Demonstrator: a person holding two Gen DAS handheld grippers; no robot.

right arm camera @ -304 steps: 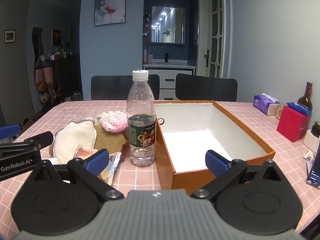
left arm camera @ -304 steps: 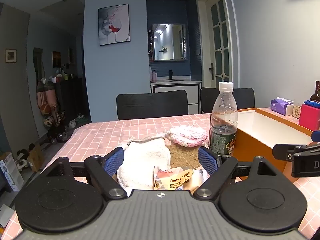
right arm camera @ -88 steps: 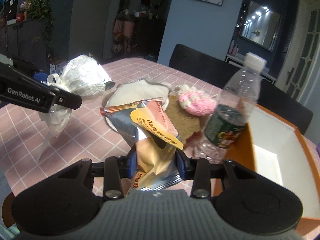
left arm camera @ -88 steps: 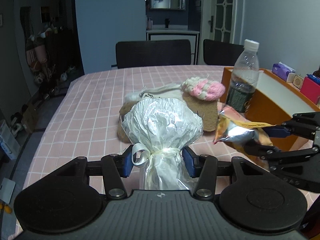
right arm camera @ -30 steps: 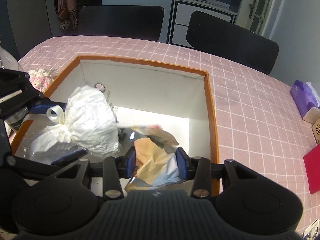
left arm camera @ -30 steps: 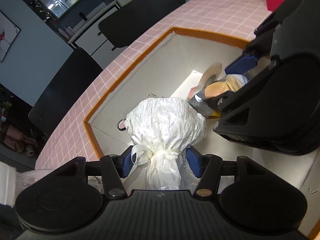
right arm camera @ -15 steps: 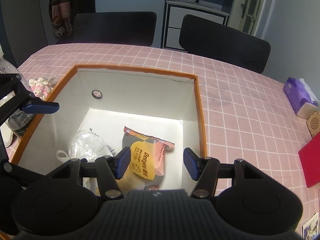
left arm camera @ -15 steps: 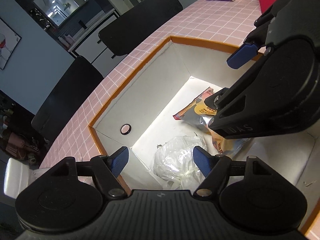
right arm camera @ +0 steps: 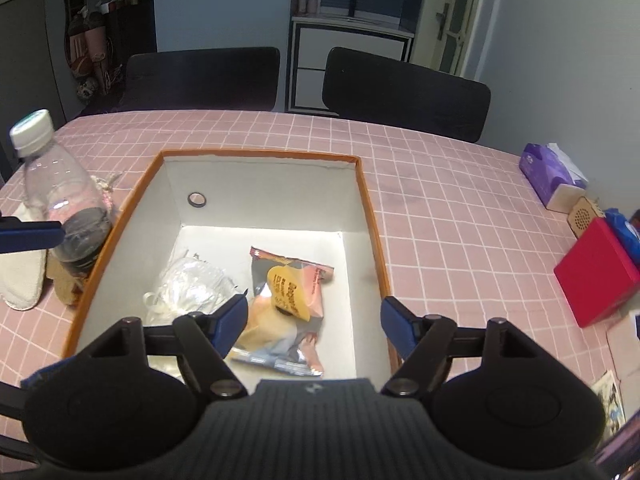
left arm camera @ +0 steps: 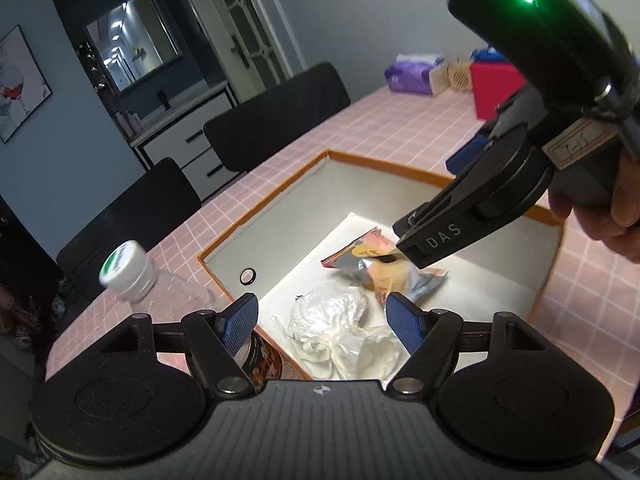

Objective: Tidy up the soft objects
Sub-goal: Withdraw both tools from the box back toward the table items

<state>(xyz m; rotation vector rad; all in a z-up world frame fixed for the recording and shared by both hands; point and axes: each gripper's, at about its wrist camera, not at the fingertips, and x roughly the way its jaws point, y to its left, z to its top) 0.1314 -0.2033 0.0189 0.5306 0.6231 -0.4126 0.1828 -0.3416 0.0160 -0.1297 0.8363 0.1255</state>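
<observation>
Soft objects are partly sorted: two of them already lie on the floor of the orange box (right arm camera: 370, 216), the landmark for everything else. Nearest the cameras, the left hand-held gripper (left arm camera: 322, 320) hangs over the box's near corner with its blue pads spread wide and nothing between them. The right hand-held gripper (right arm camera: 314, 320) is likewise wide and empty above the box's near end.

Below them, inside the box, the white knotted plastic bag (right arm camera: 192, 288) lies on the bottle side of the floor, and the snack packet (right arm camera: 290, 292) lies just beside it toward the middle, the two close or perhaps touching. The far half of the box floor is bare.

Outside the box, just beside its left wall, stands the water bottle (right arm camera: 60, 200), which is hard and probably not part of the job. Near the bottle lie a white cloth (right arm camera: 22, 276), a brown pad (right arm camera: 64, 284) and, farther back, a pink knitted piece (right arm camera: 106, 196); these look like what is left to move. Well apart from the box, on the bench (right arm camera: 440, 208) to its right, sit a red box (right arm camera: 596, 272) and a tissue pack (right arm camera: 548, 172).
</observation>
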